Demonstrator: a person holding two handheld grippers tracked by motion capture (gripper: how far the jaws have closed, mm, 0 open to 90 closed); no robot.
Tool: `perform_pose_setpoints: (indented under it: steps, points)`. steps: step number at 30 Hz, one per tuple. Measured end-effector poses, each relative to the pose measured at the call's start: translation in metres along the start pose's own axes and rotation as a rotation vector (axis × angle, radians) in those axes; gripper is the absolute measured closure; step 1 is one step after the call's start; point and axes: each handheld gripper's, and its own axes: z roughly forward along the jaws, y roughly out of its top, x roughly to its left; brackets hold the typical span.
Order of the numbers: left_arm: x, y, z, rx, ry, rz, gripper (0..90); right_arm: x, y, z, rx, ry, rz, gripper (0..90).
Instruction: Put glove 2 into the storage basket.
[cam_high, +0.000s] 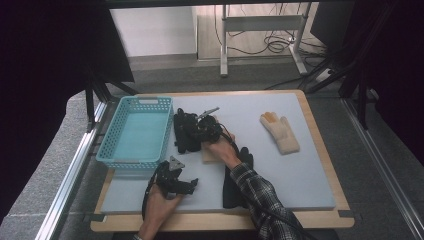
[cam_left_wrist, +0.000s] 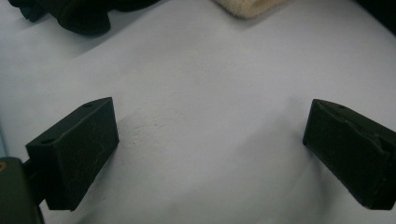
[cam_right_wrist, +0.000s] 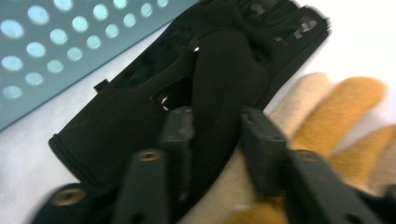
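Grey matting is crossed beside the blue basket (cam_high: 136, 131), where a black glove (cam_right_wrist: 187, 93) is straddled by the right gripper (cam_right_wrist: 217, 135), part-open (nothing clamped); squarer centring is advised. Left gripper (cam_left_wrist: 210, 140) is gaping, empty.

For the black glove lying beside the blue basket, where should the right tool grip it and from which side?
Probably the raised fold running along the black glove: it stands proud of the flat cloth, so the jaws can straddle it. Come down from above, on the side away from the basket, whose wall is close. The right tool already brackets that fold.
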Motion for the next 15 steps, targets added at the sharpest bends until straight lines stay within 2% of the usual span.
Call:
perform_pose_setpoints:
  steps: [1,3,7,10,15]
  points:
    - [0.0,0.0,0.0,0.0,0.0,0.0,3.4,0.001,0.0,0.0,-0.008,0.012,0.003,78.4]
    - [0.0,0.0,0.0,0.0,0.0,0.0,3.4,0.003,0.002,-0.002,-0.003,0.011,-0.007,84.8]
    - [0.0,0.0,0.0,0.0,0.0,0.0,3.4,0.005,0.008,-0.013,0.0,0.036,-0.009,86.1]
    - [0.0,0.0,0.0,0.0,0.0,0.0,3.4,0.006,0.013,-0.028,-0.031,0.055,0.003,86.2]
    - [0.0,0.0,0.0,0.0,0.0,0.001,3.4,0.01,0.02,-0.055,-0.081,0.066,-0.005,86.4]
